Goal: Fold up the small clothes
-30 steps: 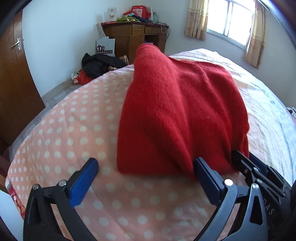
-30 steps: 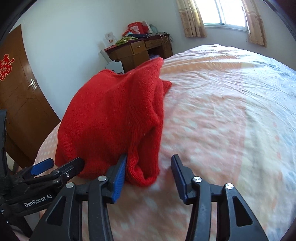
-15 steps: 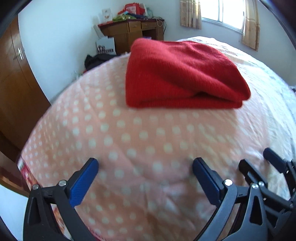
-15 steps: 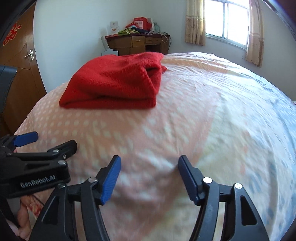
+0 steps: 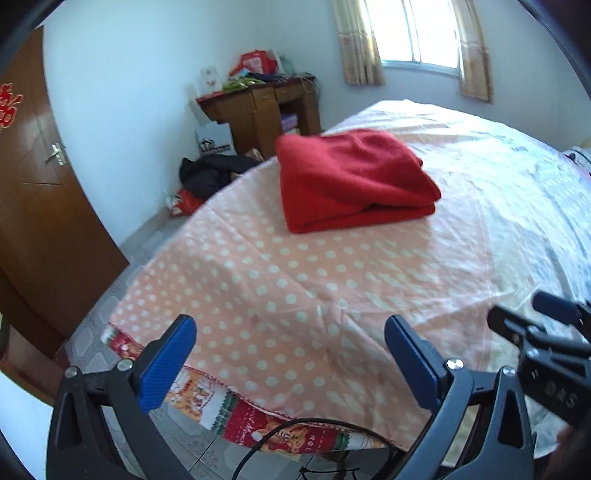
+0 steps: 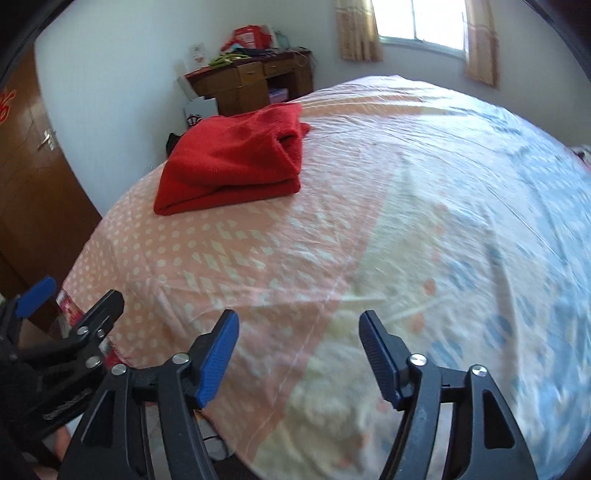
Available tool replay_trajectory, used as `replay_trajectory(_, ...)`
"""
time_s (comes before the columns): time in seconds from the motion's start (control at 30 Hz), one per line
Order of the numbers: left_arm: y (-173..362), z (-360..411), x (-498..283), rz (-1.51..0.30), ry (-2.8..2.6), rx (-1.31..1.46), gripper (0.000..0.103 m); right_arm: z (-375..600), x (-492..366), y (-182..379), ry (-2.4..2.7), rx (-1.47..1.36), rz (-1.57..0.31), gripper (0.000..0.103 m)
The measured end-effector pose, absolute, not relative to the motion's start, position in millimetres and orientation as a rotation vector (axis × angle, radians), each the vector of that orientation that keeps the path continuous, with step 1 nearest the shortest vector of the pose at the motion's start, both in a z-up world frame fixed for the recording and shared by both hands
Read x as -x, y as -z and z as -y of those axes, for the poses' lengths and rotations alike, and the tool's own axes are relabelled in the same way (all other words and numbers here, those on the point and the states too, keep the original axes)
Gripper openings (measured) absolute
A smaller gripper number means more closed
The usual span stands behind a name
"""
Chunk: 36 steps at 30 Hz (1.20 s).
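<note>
Both tools are released and carry nothing: the left gripper (image 5: 290, 356) and the right gripper (image 6: 299, 356) each hold their blue pads wide apart, over the near edge of the bed (image 6: 424, 192). The task item, one red knitted garment (image 5: 351, 181), lies folded into a compact rectangle on the far left part of the bedspread, well apart from both tools; in the right wrist view it appears as the same red garment (image 6: 236, 162) with stacked layers along its near edge and a looser, tucked fold at its right end. Risk assessment, as a judgement: the fold appears complete, so the main hazard is disturbance. A fresh approach that catches only the top layer would peel the stack open — the thick knit looks springy, and the right end is the least settled part. The garment also sits towards the left side of the bed, so a sideways nudge could push it towards the edge and the floor. A black cable (image 5: 295, 428) loops below the near edge of the bed, under the left tool; it could snag if that tool drops lower. Count: one red garment, two grippers, one bed, one wooden desk (image 5: 266, 110) against the far wall with clutter on top, one dark heap of clothing (image 5: 210, 173) on the floor beside the desk, one window (image 6: 421, 22), one brown door (image 5: 33, 206) at the left.
</note>
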<state>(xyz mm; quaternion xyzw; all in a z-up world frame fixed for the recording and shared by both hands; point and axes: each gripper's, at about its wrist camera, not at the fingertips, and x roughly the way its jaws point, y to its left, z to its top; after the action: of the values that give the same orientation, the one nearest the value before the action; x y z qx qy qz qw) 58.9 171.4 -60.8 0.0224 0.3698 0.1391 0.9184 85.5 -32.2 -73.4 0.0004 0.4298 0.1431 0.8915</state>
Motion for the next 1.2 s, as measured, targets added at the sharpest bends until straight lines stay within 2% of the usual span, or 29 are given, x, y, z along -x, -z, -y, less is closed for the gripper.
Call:
replay_trajectory(0.13, 41.6, -159.9, -50.0, -0.739, -0.243, -0.026, 0.103, 43.2, -64.2, 48.0, -0.269, -0.035, -0.855, 0.072)
replay_trajectory(0.3, 1.0, -151.4, -24.8, -0.609, -0.239, -0.019, 0.103, 56.4, -38.3, 0.1, -0.229, -0.046, -0.694, 0.073)
replay_trajectory(0.43, -24.4, -151.3, -8.0, -0.522, -0.240, -0.015, 0.103, 65.0, -13.8, -34.8, -0.212, -0.079, -0.546, 0.081)
replay_trajectory(0.57, -44.9, -152.7, 8.9, -0.444, -0.224, 0.015, 0.103, 64.8, 9.9, -61.2, -0.221, -0.088, -0.411, 0.083)
replay_trajectory(0.87, -73.9, -150.2, 39.0, -0.293, -0.262, 0.016, 0.103, 62.4, 53.4, -90.0, -0.210, -0.066, -0.166, 0.094)
replay_trajectory(1.2, -77.7, -144.2, 39.4, -0.276, -0.276, -0.019, 0.103, 69.5, 55.8, -91.7, -0.195, -0.098, -0.145, 0.094)
